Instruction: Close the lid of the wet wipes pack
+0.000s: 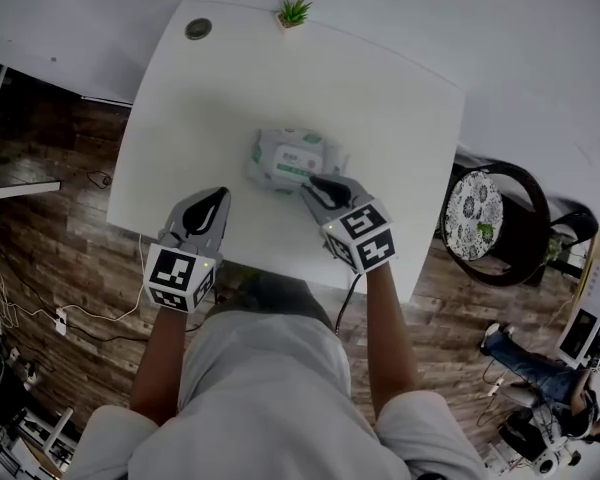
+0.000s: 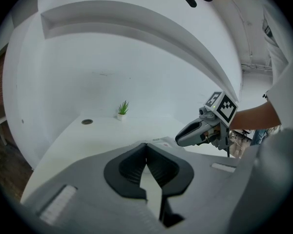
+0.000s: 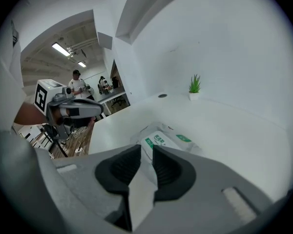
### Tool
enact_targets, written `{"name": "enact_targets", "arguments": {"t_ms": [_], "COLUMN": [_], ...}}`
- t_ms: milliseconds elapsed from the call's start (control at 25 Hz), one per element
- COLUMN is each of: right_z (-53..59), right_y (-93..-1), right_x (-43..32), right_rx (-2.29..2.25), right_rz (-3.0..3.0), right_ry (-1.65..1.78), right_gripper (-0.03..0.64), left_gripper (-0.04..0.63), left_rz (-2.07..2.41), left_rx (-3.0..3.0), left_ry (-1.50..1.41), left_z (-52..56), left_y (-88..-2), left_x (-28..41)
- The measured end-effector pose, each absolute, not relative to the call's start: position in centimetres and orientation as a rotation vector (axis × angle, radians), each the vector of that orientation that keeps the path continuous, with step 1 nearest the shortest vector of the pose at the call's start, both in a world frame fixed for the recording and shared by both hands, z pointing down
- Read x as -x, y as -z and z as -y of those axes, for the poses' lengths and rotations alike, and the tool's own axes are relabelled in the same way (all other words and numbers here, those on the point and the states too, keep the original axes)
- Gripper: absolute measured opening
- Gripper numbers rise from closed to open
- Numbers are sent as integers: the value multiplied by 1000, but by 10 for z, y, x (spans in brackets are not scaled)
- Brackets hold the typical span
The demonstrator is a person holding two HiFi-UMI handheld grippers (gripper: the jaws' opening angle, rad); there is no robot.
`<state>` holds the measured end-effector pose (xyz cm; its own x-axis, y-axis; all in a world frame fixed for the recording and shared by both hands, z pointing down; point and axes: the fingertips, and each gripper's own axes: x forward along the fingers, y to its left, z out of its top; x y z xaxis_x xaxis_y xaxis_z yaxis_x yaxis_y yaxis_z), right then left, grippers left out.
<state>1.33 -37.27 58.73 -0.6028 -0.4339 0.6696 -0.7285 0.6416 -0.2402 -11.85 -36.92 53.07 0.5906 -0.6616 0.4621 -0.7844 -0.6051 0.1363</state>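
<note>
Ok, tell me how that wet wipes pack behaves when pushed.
The wet wipes pack looks like soft crinkled film, so it'll probably dent rather than stay stiff. Lying flat on the smooth table, it should slide, not roll or tip.

My head view looks steeply down from above the table [image 1: 380,118] edge opposite the potted plant [image 1: 294,10]. Both gripper views ride low and close over the tabletop, facing the plant, with the right pitched lower. All three share plant and tabletop; the left gripper view catches the right gripper [image 2: 178,140], and the right gripper view the left gripper [image 3: 100,109].
</note>
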Motion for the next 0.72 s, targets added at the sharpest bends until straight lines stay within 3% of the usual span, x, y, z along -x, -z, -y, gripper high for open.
{"name": "enact_targets", "arguments": {"t_ms": [360,720], "right_z": [337,301], "right_y": [-542,-496], "right_x": [-32,-49], "right_rx": [-1142,-1367], "right_rz": [2314,2324], "right_ry": [-607,-522], "right_gripper": [12,5], "left_gripper": [-2,-2], "left_rz": [1190,1191], "left_rx": [-2588,-2675], "left_ry": [-447,-379], "left_z": [345,317], "left_y": [-489,-451], "left_x": [117,119]}}
